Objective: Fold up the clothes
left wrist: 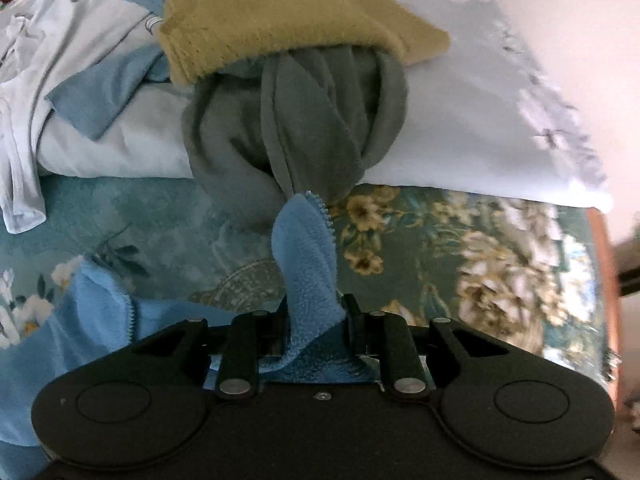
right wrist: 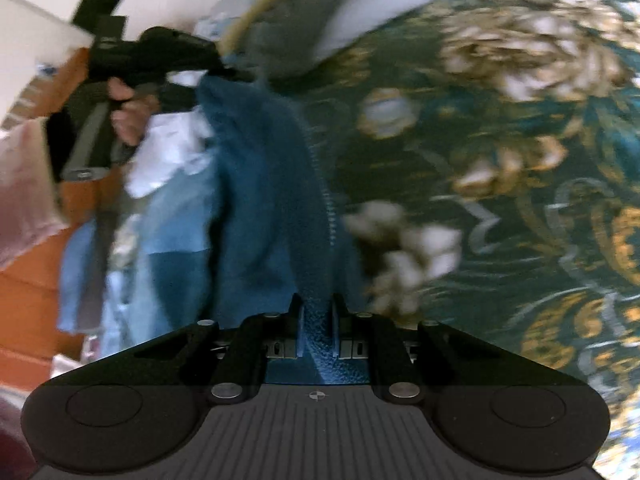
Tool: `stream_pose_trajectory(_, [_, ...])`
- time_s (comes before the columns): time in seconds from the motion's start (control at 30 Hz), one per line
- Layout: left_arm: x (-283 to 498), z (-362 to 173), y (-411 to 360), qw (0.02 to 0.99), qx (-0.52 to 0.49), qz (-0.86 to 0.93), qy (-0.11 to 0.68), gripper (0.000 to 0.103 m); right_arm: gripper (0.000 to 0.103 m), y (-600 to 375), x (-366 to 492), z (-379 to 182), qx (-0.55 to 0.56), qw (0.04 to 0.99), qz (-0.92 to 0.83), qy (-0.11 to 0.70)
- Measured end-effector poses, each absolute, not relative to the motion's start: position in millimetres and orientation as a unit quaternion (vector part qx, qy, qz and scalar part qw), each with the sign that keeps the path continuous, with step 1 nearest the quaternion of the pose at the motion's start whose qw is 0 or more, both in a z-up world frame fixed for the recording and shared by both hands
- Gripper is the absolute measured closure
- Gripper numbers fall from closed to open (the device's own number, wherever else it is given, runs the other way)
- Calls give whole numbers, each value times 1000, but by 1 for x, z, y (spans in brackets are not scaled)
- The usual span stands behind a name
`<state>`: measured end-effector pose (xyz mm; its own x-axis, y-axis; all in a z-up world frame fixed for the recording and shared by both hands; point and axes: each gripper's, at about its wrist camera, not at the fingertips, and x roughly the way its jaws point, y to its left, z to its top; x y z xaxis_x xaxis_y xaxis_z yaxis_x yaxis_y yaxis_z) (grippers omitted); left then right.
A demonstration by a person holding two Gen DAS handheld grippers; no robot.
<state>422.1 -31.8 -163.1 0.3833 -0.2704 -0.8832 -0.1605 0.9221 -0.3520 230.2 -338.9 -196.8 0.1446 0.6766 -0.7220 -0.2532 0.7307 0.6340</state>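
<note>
A blue fleece garment point(left wrist: 306, 256) with a zipper edge rises from between the fingers of my left gripper point(left wrist: 314, 314), which is shut on it. More of that fleece lies at lower left. In the right wrist view the same blue fleece point(right wrist: 264, 184) hangs lengthwise, its zipper running down into my right gripper point(right wrist: 316, 316), shut on the cloth. The other gripper point(right wrist: 160, 64), held by a person's hand point(right wrist: 126, 114), shows at upper left holding the far end. Behind lie a grey garment point(left wrist: 296, 120) and a folded mustard one point(left wrist: 280, 16).
The bed carries a teal floral cover point(left wrist: 460, 264) and a pale sheet point(left wrist: 460, 120) folded over it. White and light-blue clothes point(left wrist: 48, 64) are heaped at the left. An orange-brown bed edge point(left wrist: 608, 280) runs down the right; the floral cover point(right wrist: 500, 160) fills the right wrist view.
</note>
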Motion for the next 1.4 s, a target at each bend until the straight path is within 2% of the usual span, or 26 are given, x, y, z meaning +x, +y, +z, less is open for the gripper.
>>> stream_pose_trajectory(0.17, [399, -151, 10, 811, -219, -65, 538, 81, 93, -279, 205, -187, 177, 697, 384, 579])
stream_pose_trajectory(0.4, [374, -163, 64, 813, -226, -26, 536, 68, 93, -204, 182, -218, 182, 668, 384, 612])
stream_pose_trajectory(0.53, [374, -174, 80, 808, -218, 9, 547, 44, 93, -164, 176, -241, 161, 672, 341, 637])
stream_pose_trajectory(0.63, [369, -179, 90, 800, -231, 14, 554, 32, 92, -142, 169, -251, 128, 681, 319, 646])
stream_pose_trajectory(0.73, [360, -185, 95, 791, -240, 11, 563, 26, 87, -127, 161, -257, 104, 682, 314, 652])
stream_pose_trajectory(0.77, [357, -188, 96, 788, -240, 13, 567, 25, 86, -123, 159, -259, 99, 681, 312, 655])
stream_pose_trajectory(0.83, [350, -193, 99, 783, -235, 23, 575, 24, 77, -121, 157, -258, 102, 681, 313, 654])
stream_pose_trajectory(0.87, [346, -194, 101, 781, -234, 28, 578, 24, 77, -122, 156, -256, 111, 682, 316, 650])
stream_pose_trajectory(0.9, [343, -194, 103, 779, -232, 33, 581, 24, 73, -125, 157, -252, 122, 683, 320, 645])
stream_pose_trajectory(0.93, [339, -193, 106, 778, -229, 38, 584, 24, 64, -129, 158, -247, 131, 686, 324, 638])
stream_pose_trajectory(0.97, [335, -192, 108, 777, -227, 44, 586, 24, 62, -134, 159, -241, 138, 692, 327, 629])
stream_pose_trajectory(1.17, [320, -170, 97, 794, -171, 22, 583, 24, 58, -201, 175, -208, 170, 752, 255, 584])
stream_pose_trajectory(1.4, [314, -140, 37, 813, -50, -106, 570, 24, 58, -299, 144, -238, 257, 735, 90, 621])
